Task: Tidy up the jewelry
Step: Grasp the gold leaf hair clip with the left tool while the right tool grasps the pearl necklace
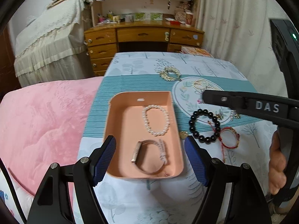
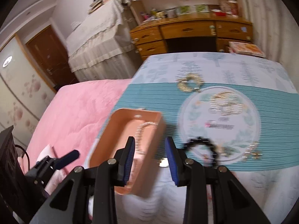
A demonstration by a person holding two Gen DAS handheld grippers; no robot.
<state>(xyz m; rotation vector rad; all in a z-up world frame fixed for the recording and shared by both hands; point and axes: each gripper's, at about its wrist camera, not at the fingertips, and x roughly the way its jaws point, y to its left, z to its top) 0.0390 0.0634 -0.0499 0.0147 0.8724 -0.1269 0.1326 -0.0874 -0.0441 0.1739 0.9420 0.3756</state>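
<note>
The left gripper (image 1: 150,157) is wide open over the pink box (image 1: 119,130), holding nothing. A pearl bracelet (image 1: 156,120) lies inside. The right gripper (image 2: 150,161) is partly open and looks empty, though that view is blurry. A black bead bracelet (image 1: 204,126) lies just beside the box.

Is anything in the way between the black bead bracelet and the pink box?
Almost nothing. The black bead bracelet lies on the cloth just right of the pink box. Only the box's low right wall and a small gold piece beside it lie between them.
</note>
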